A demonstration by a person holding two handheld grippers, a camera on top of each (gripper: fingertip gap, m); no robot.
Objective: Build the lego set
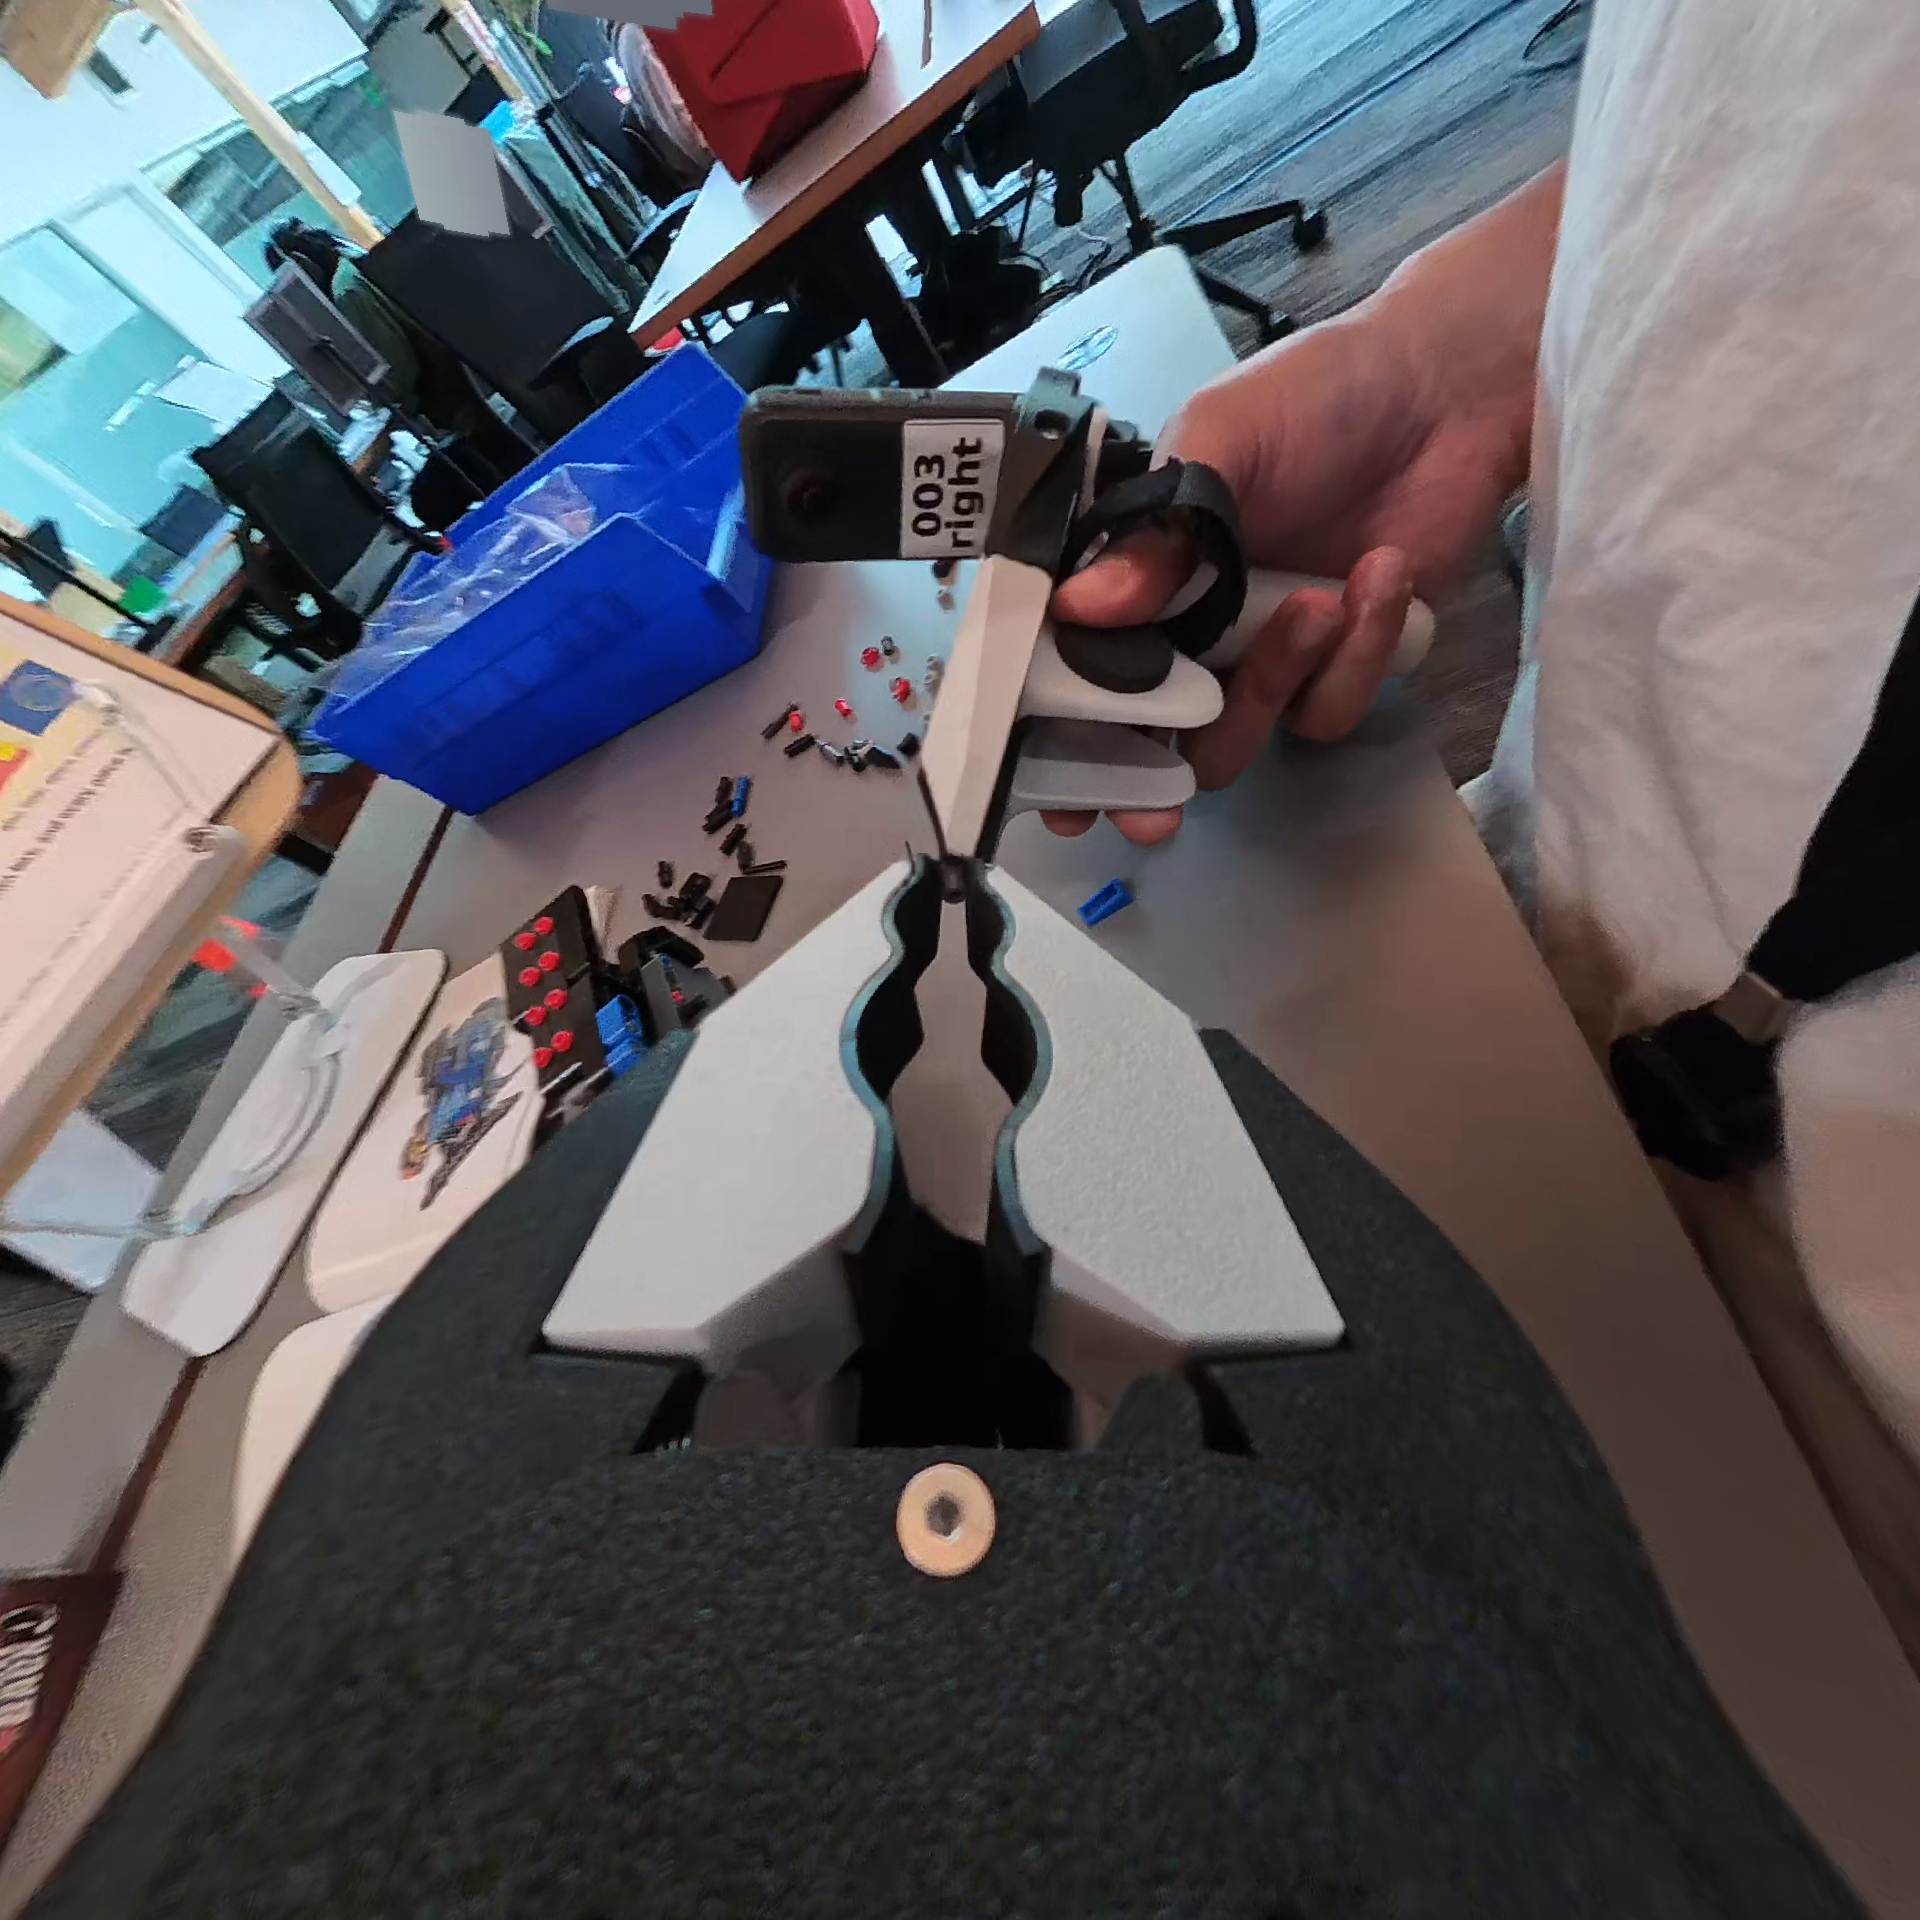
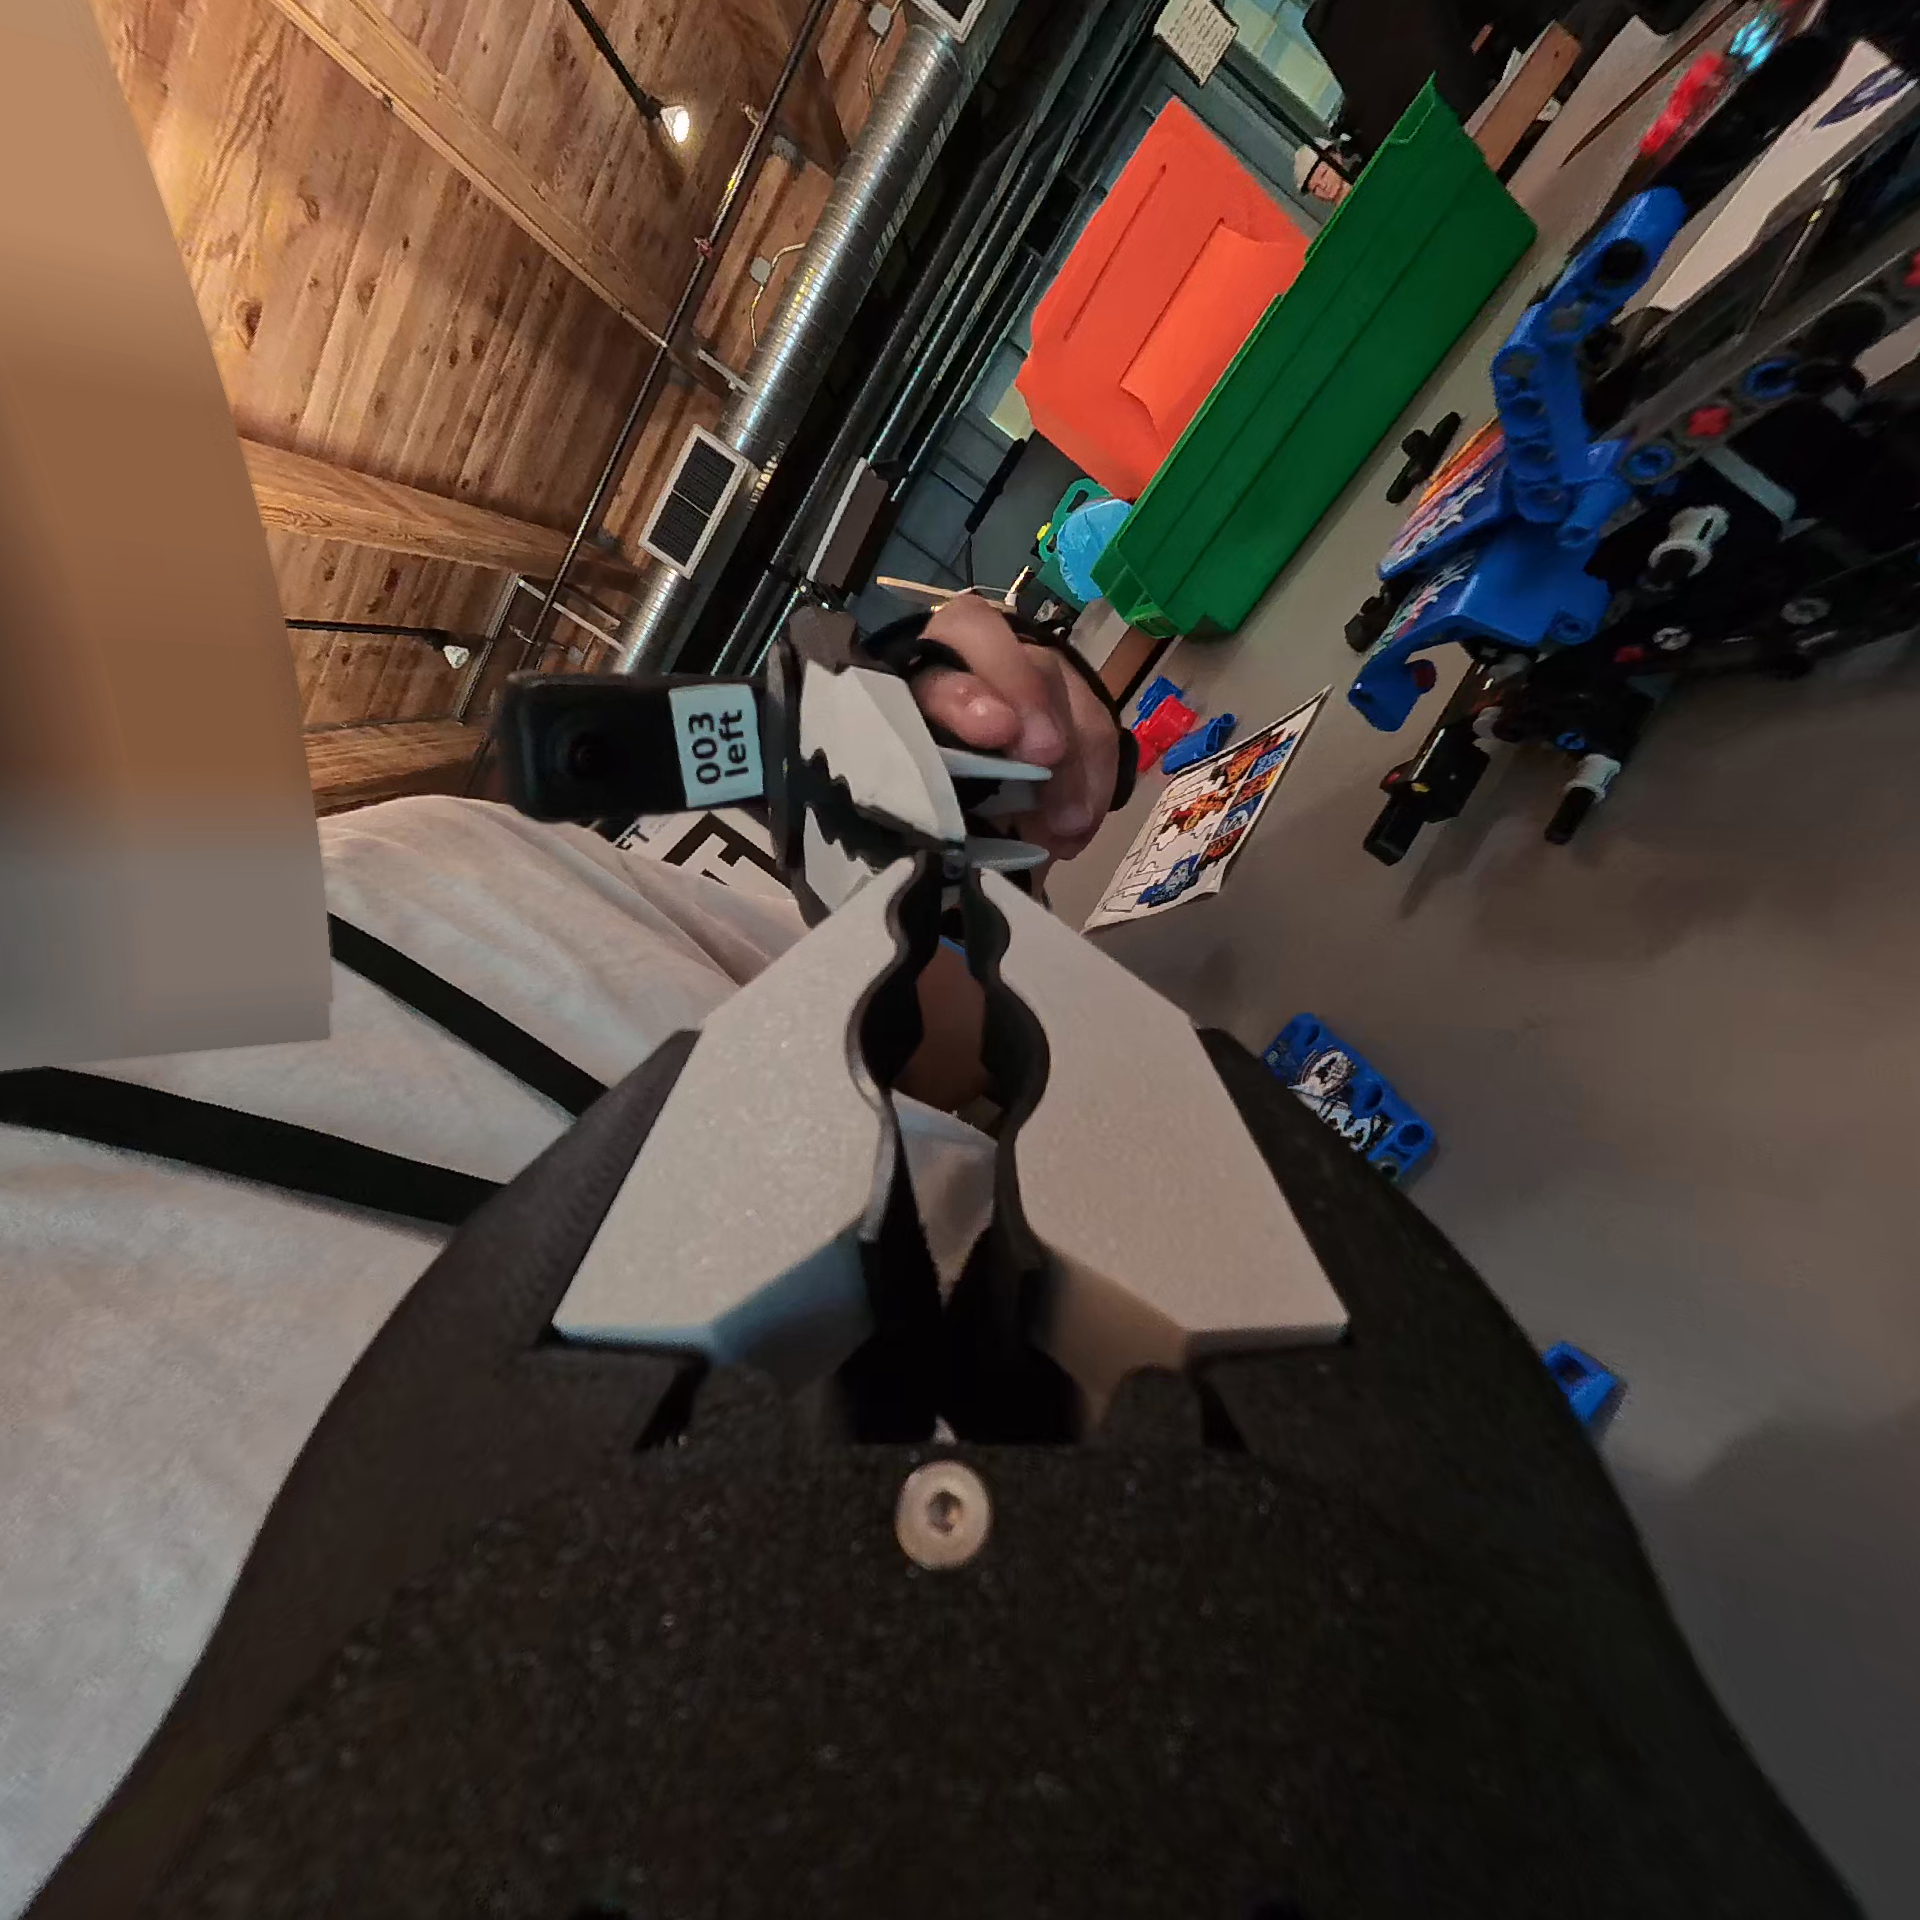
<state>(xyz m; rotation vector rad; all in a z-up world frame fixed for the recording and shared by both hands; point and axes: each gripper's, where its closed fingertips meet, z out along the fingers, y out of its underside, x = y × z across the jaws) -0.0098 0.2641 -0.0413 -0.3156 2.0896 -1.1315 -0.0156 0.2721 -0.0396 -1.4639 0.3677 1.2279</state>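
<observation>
The left tool (image 1: 948, 878) and the right tool (image 2: 940, 871) meet tip to tip above the worktop (image 1: 1299, 935), each pressed together on the same small black piece (image 1: 951, 873); which holds it more firmly cannot be told. Below lie a small blue brick (image 1: 1103, 900) and scattered black and red pins (image 1: 821, 727), with a blue bin (image 1: 582, 613) beyond. The half-built blue and black model (image 2: 1579, 499) stands on the worktop beside a sticker sheet (image 2: 1210, 810) and a green bin (image 2: 1320, 374).
</observation>
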